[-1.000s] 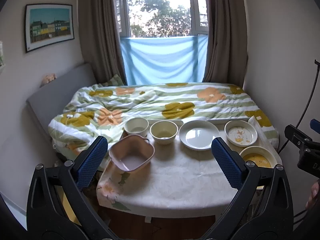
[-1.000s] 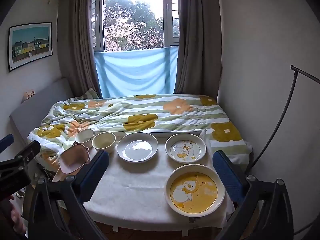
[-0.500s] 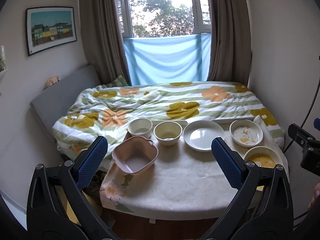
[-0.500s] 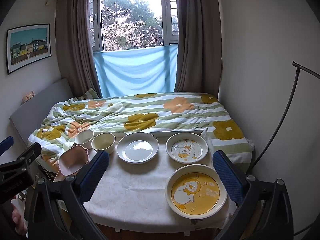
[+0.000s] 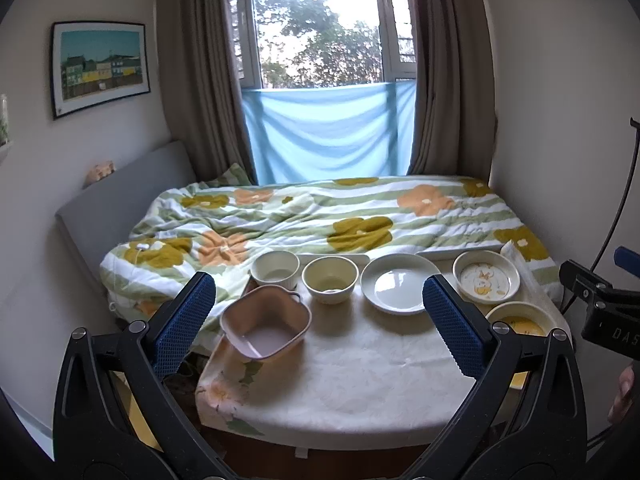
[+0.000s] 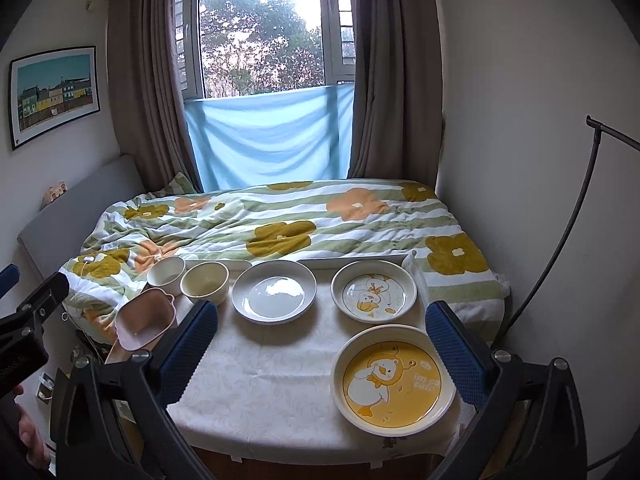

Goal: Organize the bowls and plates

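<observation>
We hold both grippers above the near edge of the desk [image 6: 280, 376], which is covered by a white cloth. The left gripper [image 5: 320, 320] has its jaws wide apart with nothing between them, and the right gripper [image 6: 320, 344] likewise has its jaws spread and holds nothing.

Along the far side of the desk, from left to right, we see a white bowl [image 5: 275, 269], a cream bowl [image 5: 330, 279], a plain white plate [image 5: 400, 282] and a small duck plate [image 6: 374, 291]. The two bowls stand just beside each other. Nearer to us on the left, a pink handled bowl [image 5: 266, 322] sits tilted at the desk's left edge, just in front of the white bowl. On the near right lies a large yellow duck plate [image 6: 394, 380], close to the right gripper and just in front of the small duck plate.

Beyond the desk lies a bed with a flowered quilt [image 6: 280, 224], and behind it a window [image 6: 264, 32] with brown curtains.
</observation>
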Demonstrator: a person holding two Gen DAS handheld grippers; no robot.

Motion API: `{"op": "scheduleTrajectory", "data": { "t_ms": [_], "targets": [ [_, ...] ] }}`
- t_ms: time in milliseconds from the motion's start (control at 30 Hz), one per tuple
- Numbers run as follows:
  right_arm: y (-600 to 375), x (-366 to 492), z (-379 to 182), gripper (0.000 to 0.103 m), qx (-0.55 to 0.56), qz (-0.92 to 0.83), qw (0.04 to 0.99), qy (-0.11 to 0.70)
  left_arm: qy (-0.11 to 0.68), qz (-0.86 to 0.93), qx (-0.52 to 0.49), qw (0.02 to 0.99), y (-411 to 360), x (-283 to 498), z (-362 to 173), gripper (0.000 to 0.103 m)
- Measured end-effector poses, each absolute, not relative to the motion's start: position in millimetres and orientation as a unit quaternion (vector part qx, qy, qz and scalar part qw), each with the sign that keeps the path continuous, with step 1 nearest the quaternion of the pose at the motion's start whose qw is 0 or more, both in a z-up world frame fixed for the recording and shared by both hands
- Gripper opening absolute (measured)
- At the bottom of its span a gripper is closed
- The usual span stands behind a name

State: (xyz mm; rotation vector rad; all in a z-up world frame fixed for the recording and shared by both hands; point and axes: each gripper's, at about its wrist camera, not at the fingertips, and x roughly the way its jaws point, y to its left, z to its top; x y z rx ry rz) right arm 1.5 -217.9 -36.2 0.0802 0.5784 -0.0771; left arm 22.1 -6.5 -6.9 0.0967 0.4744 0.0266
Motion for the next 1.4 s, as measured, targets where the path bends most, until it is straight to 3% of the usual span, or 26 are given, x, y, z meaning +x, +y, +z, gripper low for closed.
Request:
{"op": "scheduleTrajectory", "data": {
  "t_ms": [1400],
  "targets": [
    [-216.1,2.6,-44.4,0.103,0.043,-0.042,0.955,0.292,0.241,-0.004,0.043,0.970,7.1,28.9,-0.1,0.103]
  ]
}}
